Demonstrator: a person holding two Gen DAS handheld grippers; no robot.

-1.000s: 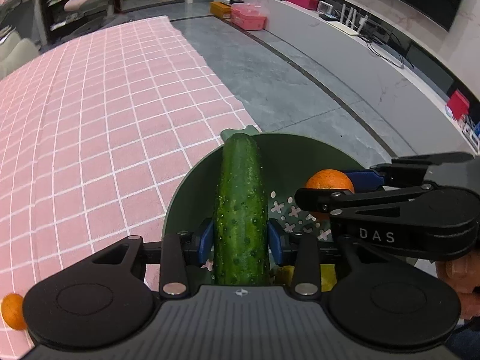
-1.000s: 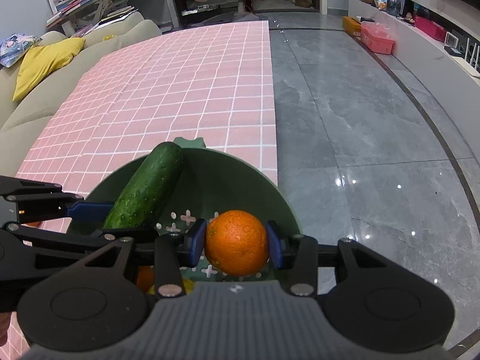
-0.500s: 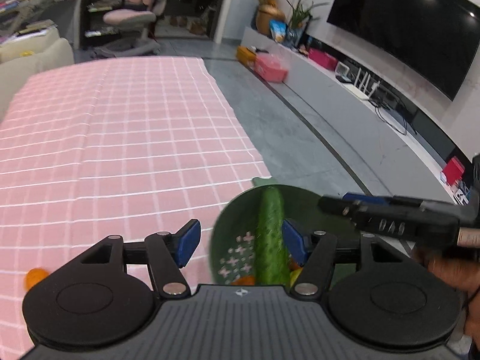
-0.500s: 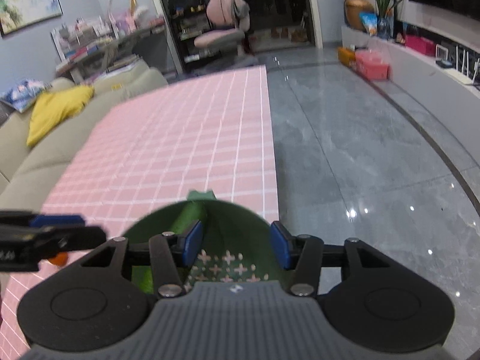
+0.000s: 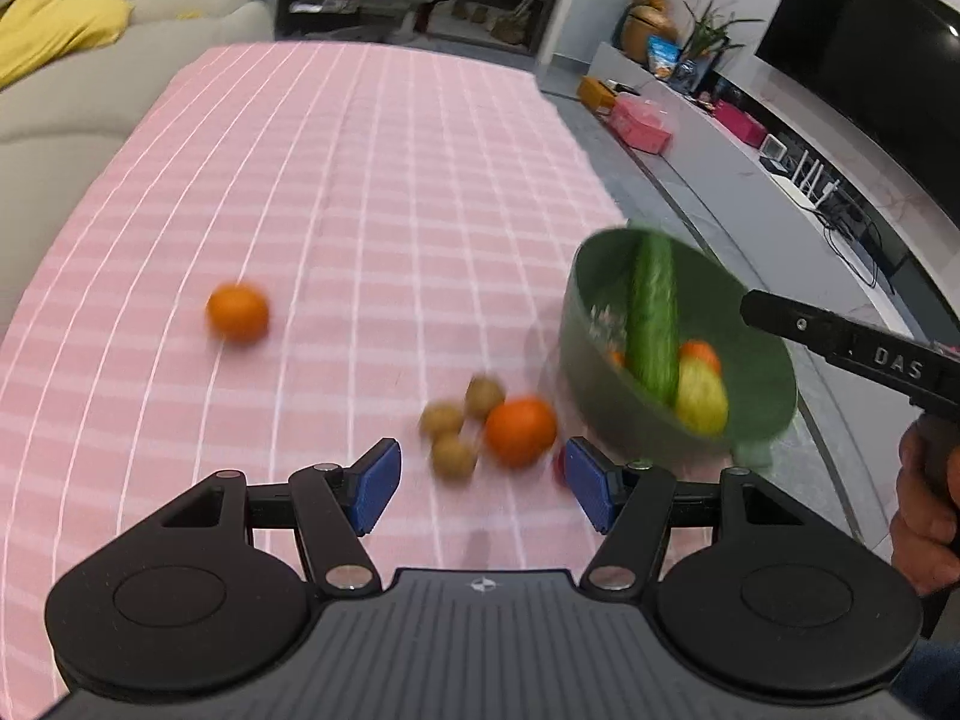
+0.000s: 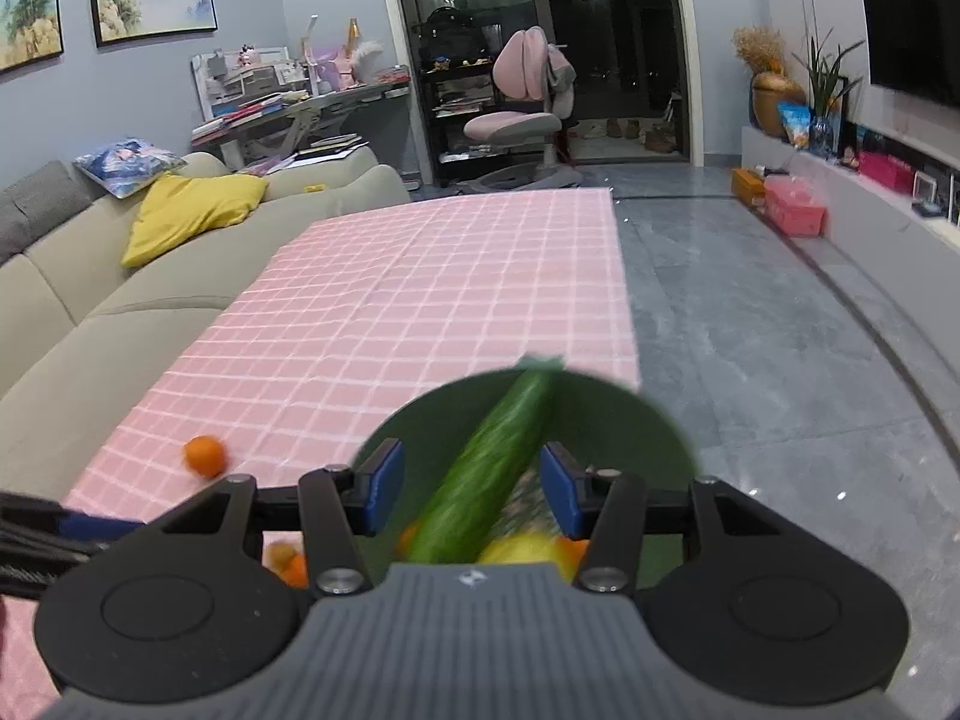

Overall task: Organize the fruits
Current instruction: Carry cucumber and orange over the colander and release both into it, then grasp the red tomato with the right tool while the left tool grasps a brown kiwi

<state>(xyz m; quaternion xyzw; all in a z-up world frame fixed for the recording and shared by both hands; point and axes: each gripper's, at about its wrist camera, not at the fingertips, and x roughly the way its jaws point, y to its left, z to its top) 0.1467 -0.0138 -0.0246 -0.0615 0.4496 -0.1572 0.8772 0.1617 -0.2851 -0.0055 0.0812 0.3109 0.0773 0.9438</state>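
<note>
now, with cucumber [image 5: 651,318] dropped in the green bowl [image 5: 762,372], both left gripper [image 5: 477,489] and right gripper [image 6: 465,489] are held open and empty, and the orange [image 5: 521,431] beside the bowl is judged next.

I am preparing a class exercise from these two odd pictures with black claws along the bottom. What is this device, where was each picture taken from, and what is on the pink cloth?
There is no robot. A person holds two hand tools with jaws, each with its own camera looking forward.

The left gripper is open and empty. The right gripper is open too.

On the pink checked tablecloth stands a green bowl holding a cucumber and a yellow fruit. Outside it lie two oranges and three small brown fruits. The person's hand shows at the edge.
</note>
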